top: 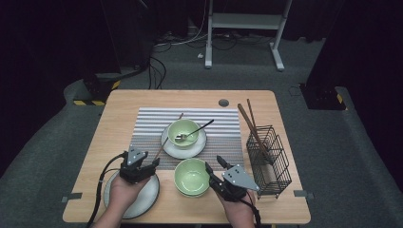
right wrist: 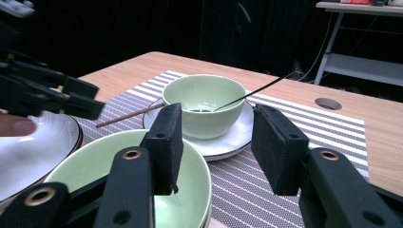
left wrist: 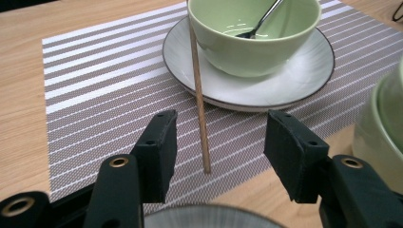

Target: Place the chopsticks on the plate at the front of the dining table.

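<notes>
- My left gripper (left wrist: pixel 221 128) stood open, pads bare. The thin wooden chopstick (left wrist: pixel 199 99) lay between them, touching neither, its near tip on the grey-and-white striped woven placemat (left wrist: pixel 95 95).
- Risk one: the stick sat closer to one pad than the other. Closing from there, I judged, that pad would strike first and roll or flick it away instead of pinching it.
- Its far end rested across the rim of the white round ceramic plate (left wrist: pixel 294 80), right beside the pale green ceramic bowl (left wrist: pixel 256 47) holding a metal spoon (left wrist: pixel 263 19). A careless lift could lever the stick against that bowl and jolt it — or rattle the spoon out.
- Just under my left jaws lay a second white ribbed plate (top: pixel 147 194). Dipping too low to reach the flat-lying stick could knock its rim.
- My right gripper (right wrist: pixel 216 123) was also open and empty, hovering over the nearer pale green bowl (right wrist: pixel 71 171). One pad hung inside its rim, so a sideways drift could tip or shove it toward the table edge.
- The black wire cutlery basket (top: pixel 273 161) stood well off to the right with other sticks in it — carrying across the bowls invited a snag.
</notes>
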Available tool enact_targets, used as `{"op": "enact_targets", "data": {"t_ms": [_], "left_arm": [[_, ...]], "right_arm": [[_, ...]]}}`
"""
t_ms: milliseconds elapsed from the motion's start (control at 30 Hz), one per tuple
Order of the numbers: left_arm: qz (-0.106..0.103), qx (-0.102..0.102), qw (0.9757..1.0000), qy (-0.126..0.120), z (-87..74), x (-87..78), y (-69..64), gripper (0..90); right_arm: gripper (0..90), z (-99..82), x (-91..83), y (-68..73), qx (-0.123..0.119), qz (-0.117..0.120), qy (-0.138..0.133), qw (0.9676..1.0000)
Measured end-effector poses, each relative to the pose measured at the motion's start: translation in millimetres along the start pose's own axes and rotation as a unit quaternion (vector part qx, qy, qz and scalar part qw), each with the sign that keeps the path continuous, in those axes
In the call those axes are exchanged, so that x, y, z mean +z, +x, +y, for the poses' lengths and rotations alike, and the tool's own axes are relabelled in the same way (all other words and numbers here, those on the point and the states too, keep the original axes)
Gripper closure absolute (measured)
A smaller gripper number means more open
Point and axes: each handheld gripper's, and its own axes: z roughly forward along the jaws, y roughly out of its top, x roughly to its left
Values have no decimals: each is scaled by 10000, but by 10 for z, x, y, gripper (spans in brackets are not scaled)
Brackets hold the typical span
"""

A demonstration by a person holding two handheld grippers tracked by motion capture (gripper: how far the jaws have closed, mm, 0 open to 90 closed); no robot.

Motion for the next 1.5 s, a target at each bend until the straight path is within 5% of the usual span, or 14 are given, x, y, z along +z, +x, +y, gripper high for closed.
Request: {"op": "enact_targets", "data": {"t_ms": [367, 633, 1067, 1500], "left_arm": [[-156, 132, 9998, -32, -118, -121, 48, 409], [-409, 18, 9991, -88, -153, -148, 85, 388], [-448, 9, 9989, -134, -197, -197, 175, 372], [-478, -84, 9987, -169, -255, -217, 209, 372]], "right_arm": [[501, 147, 37, 17, -161, -137, 178, 9996], [497, 377, 35, -45, -125, -302, 132, 9994], [494, 627, 17, -141, -246, -627, 81, 9977], [497, 868, 33, -470, -226, -1016, 23, 9946]]}}
